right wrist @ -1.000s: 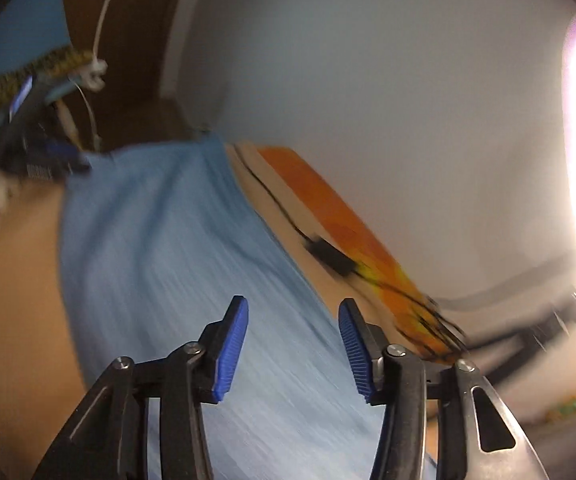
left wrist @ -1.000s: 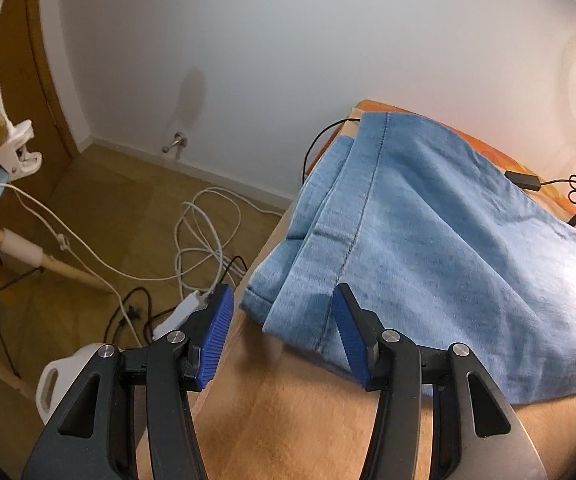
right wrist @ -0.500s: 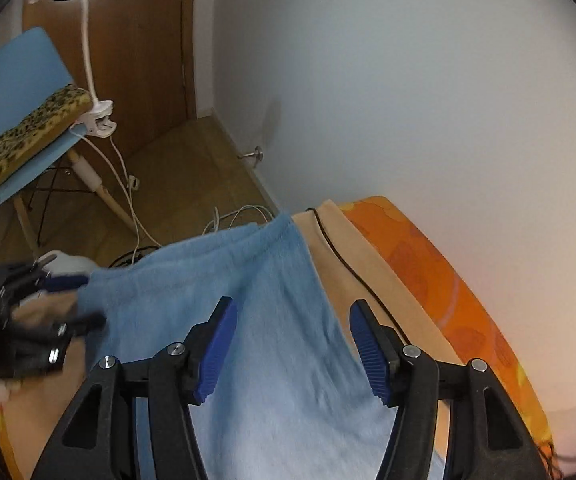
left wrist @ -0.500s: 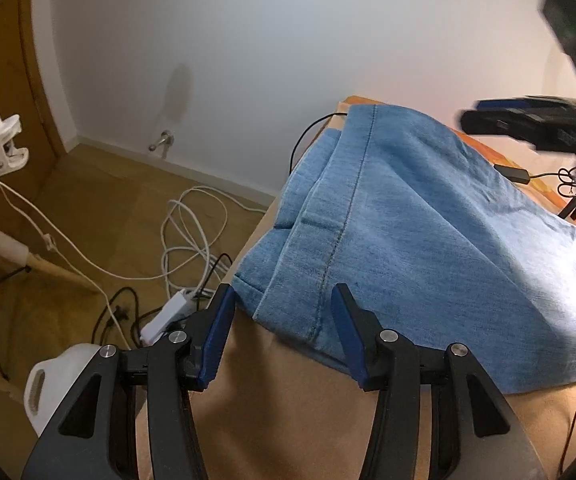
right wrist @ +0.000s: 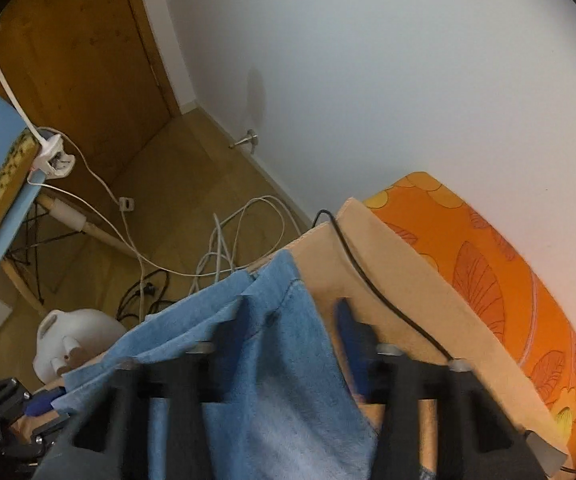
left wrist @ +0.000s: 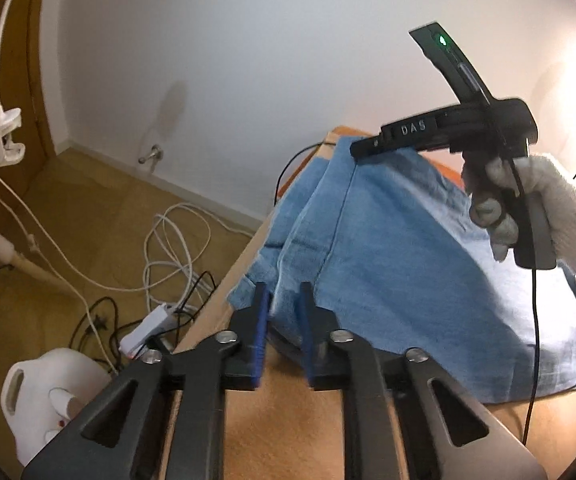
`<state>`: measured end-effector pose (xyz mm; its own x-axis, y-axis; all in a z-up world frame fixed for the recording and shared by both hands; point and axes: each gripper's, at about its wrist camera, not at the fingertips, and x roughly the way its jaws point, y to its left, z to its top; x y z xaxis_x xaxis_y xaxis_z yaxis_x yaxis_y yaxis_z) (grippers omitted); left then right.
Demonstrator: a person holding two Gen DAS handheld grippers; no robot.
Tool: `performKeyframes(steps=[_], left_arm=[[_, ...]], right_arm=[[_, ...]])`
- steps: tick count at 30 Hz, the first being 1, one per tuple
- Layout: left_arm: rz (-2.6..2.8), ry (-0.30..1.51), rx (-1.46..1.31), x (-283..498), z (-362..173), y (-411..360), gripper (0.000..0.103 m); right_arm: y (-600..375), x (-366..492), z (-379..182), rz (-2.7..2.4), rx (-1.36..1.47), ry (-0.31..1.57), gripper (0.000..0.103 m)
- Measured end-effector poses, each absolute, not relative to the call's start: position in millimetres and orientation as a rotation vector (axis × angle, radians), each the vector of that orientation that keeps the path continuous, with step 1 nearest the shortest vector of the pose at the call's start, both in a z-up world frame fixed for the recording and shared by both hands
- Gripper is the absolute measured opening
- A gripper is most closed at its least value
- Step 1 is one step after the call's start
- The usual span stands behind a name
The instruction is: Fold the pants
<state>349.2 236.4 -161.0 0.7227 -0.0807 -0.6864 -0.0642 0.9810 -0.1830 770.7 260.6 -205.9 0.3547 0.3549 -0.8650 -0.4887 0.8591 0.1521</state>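
Two views. Left wrist: my left tongs [left wrist: 282, 312] pinch the hem corner of the blue pants [left wrist: 408, 264] (spread over the tan table [left wrist: 296, 432] ahead). Right wrist: my right tongs [right wrist: 294, 322] straddle the far hem, jaws just narrowing, grip unclear.

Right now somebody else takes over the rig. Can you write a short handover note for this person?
Left tongs: just closed, shut on one hem corner of the pants.
Right tongs: have just been closing; the other hem corner lies between the pads, not yet pinched.
Pants: flat on the table, hem end at its edge.
Done: left grip.
Left: finish the right grip, then probably lift the hem end and fold it over.
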Motion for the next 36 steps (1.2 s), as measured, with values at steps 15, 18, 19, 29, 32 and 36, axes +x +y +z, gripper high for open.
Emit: performKeyframes(steps=[15, 18, 19, 29, 32, 36], left_arm=[[-0.024, 0.72, -0.152, 342.4, -157.6, 235.2, 0.004], [-0.011, 0.715, -0.176, 342.3, -156.1, 244.4, 0.004], [-0.007, 0.717, -0.179, 342.5, -156.4, 246.5, 0.004], [0.026, 0.774, -0.155, 353.0, -169.0, 249.6, 0.004], [0.029, 0.788, -0.144, 353.9, -168.1, 249.7, 0.004], [0.049, 0.803, -0.144, 352.7, -165.1, 249.5, 0.008]], right_arm=[[259.4, 754.5, -177.8, 0.567, -0.205, 0.965, 0.002], [268.0, 754.2, -167.9, 0.563, -0.228, 0.926, 0.002], [271.4, 754.6, -165.0, 0.564, -0.235, 0.915, 0.002], [290.6, 771.3, -194.1, 0.532, -0.265, 0.933, 0.002], [290.1, 772.2, -206.4, 0.523, -0.28, 0.955, 0.005], [283.6, 768.5, -195.3, 0.5, -0.269, 0.938, 0.049]])
